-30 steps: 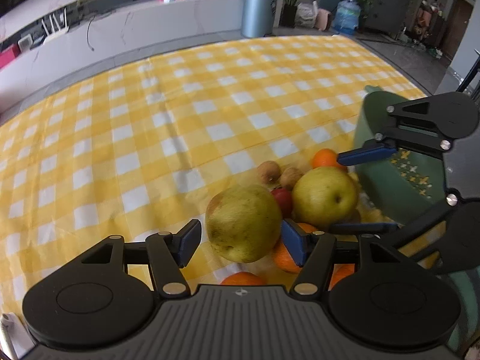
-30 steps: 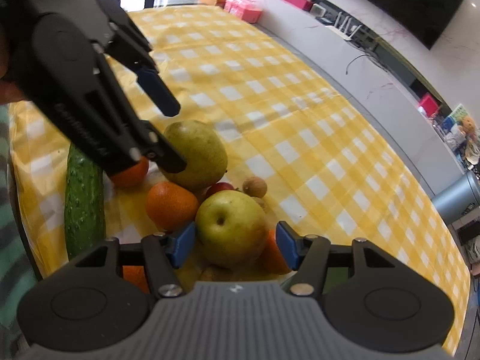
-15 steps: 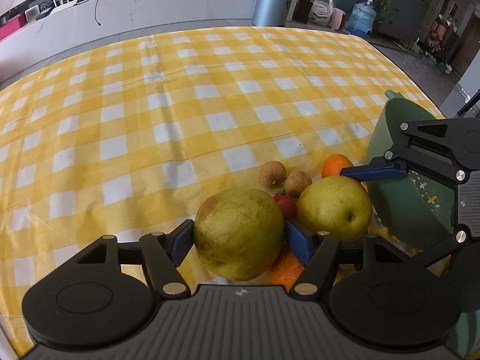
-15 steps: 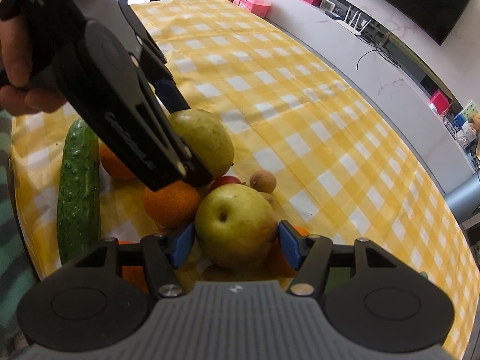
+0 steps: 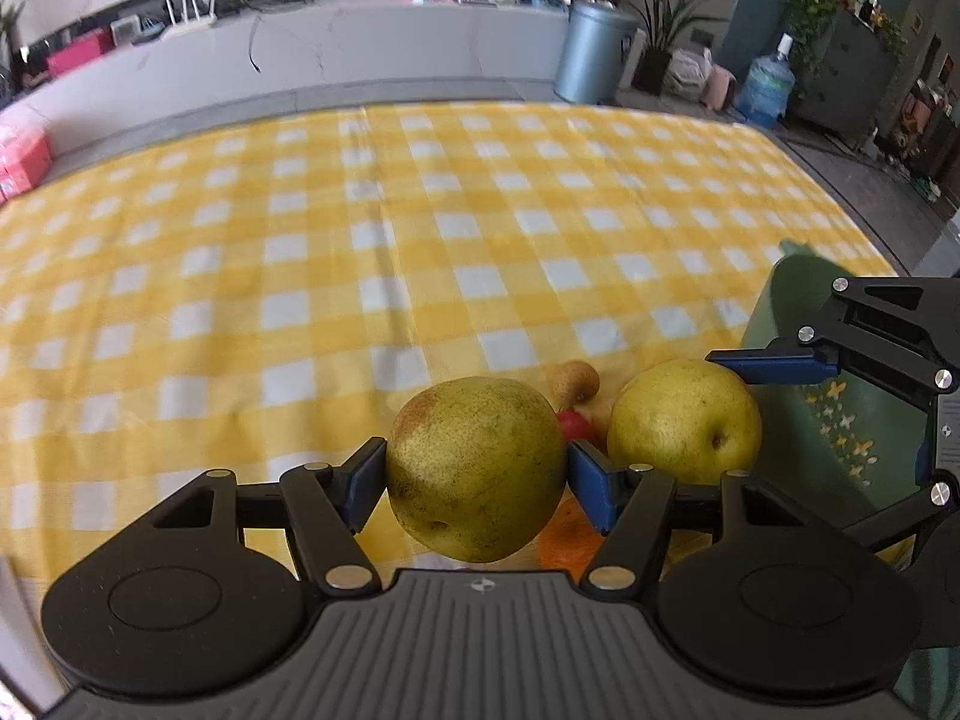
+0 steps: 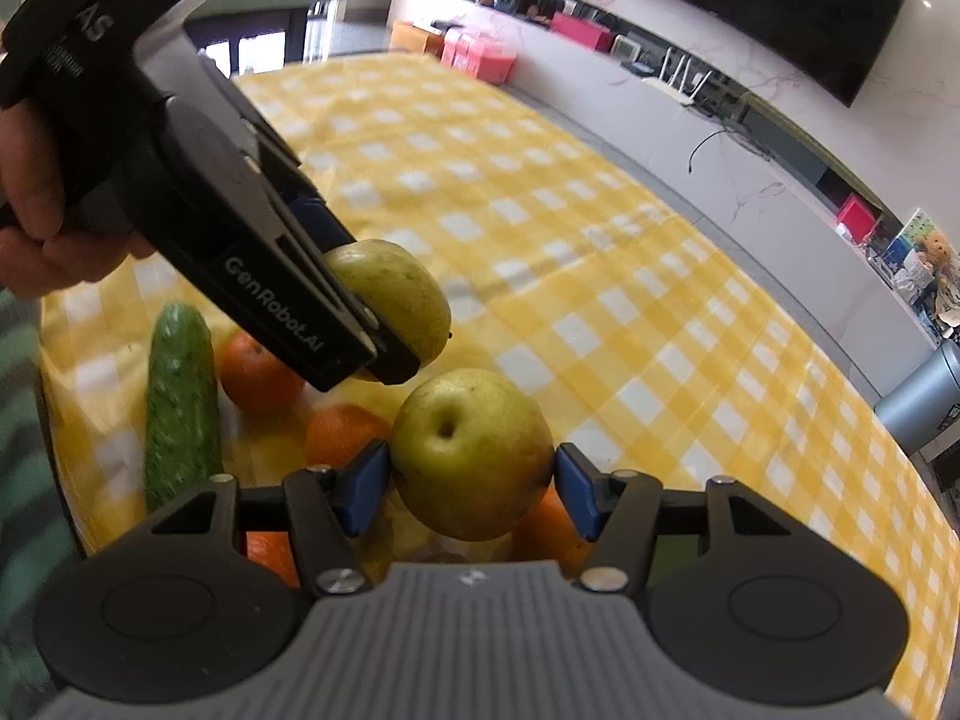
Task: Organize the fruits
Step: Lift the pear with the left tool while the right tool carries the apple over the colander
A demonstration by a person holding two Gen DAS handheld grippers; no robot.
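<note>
Both tools are clamped on pears: left tool [image 5: 474, 474] on the speckled pear [image 5: 474, 468], right tool [image 6: 465, 489] on the yellow pear [image 6: 471, 456]. I'd lift straight up, steady squeeze, then over to the green bowl [image 5: 852, 420].

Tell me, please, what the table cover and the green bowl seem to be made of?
The table cover looks like woven cloth with a matte finish: a printed yellow and white check with soft creases running across it. It might also be coated fabric. The green bowl looks like moulded plastic, smooth with a slight sheen; small flower-shaped holes pierce its wall, so it is probably a colander.
</note>
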